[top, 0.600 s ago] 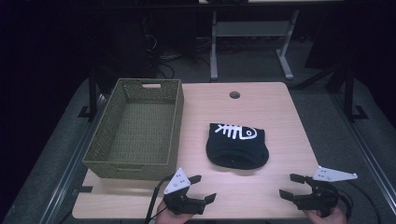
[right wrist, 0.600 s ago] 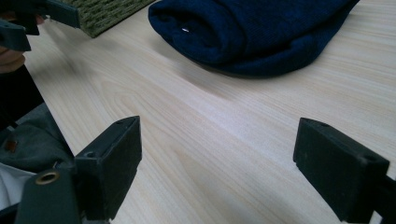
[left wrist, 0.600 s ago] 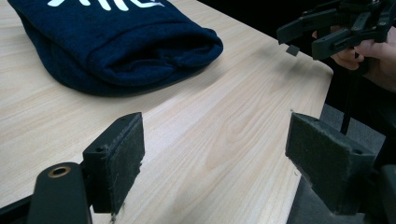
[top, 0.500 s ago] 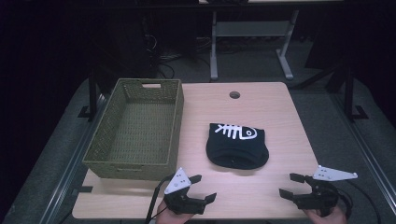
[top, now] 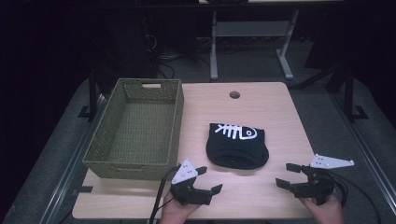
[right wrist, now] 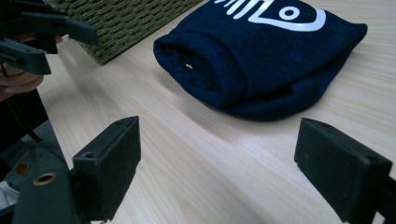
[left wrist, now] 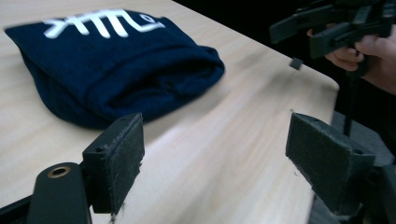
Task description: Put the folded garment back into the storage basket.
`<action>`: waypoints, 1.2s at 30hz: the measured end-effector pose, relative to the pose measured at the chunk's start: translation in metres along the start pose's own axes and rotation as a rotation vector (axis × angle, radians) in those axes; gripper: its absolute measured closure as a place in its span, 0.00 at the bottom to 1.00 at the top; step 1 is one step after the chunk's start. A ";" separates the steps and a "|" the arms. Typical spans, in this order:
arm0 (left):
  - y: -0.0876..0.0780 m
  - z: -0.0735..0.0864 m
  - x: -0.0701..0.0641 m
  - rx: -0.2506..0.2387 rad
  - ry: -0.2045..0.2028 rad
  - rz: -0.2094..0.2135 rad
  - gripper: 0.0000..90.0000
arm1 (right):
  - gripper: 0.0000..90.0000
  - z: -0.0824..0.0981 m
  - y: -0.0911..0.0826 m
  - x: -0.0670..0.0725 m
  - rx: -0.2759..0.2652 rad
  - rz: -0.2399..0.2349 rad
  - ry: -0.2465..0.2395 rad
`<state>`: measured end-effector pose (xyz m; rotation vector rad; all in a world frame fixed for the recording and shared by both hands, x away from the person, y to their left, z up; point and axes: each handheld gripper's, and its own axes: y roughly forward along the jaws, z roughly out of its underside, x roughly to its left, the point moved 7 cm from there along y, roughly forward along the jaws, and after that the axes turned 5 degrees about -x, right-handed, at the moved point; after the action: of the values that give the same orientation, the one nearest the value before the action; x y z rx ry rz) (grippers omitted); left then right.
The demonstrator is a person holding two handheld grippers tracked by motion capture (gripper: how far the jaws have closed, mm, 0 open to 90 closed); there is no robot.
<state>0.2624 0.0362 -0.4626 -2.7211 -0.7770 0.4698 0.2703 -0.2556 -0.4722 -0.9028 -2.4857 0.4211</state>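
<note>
Two claws, both mine, low over the near edge of the desk [top: 261, 196]. Desk = pale wood-grain top w/ a round cable hole [top: 234, 95] at the far side, well ahead of both claws. Room beyond is dark: grey carpet floor [top: 252, 65], legs of a white frame [top: 285, 60] behind the desk, cables on the floor back there. Metal rails run along both sides of the desk.

Left claw [top: 205, 179]: released, jaws wide, nothing between the pads, bare desk under them. Grey three-cornered plate on top, cable trailing back to my hand. Right claw [top: 290, 175]: also released, jaws wide apart, nothing held, pointing in toward the left claw's side.

Beanie [top: 237, 145], dark navy w/ a white fish-skeleton print, lies flat on the desk just ahead of both claws and between them, a bit nearer the left one. In the left gripper view it sits ahead-left of my jaws [left wrist: 116, 70], folded brim toward me, not touching the pads; right claw shows top right there [left wrist: 336, 25]. In the right gripper view the beanie [right wrist: 261, 60] is straight ahead, apart from the pads.

Green woven basket [top: 135, 126] stands ahead-left of the left claw, near it, beside the beanie w/ a strip of desk between.
</note>
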 end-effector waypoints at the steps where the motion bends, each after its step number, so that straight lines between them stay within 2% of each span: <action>1: 0.002 -0.002 0.002 0.000 -0.001 -0.001 0.21 | 0.16 -0.003 0.002 -0.002 0.002 -0.003 -0.001; 10: 0.020 -0.020 0.013 -0.012 -0.021 -0.019 0.21 | 0.16 -0.025 0.014 -0.012 0.007 0.006 -0.002; 16: 0.035 -0.027 0.028 0.005 -0.044 -0.042 0.21 | 0.16 -0.037 0.024 -0.017 0.029 0.000 -0.015; 27: 0.052 -0.031 0.045 0.025 -0.059 -0.090 0.22 | 0.16 -0.047 0.037 -0.029 0.057 0.002 0.012; 36: 0.065 -0.032 0.063 0.039 -0.103 -0.134 0.24 | 0.16 -0.048 0.049 -0.043 0.090 0.021 0.053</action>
<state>0.3554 0.0122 -0.4708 -2.6054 -0.9599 0.5917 0.3499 -0.2417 -0.4659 -0.8926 -2.3912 0.5059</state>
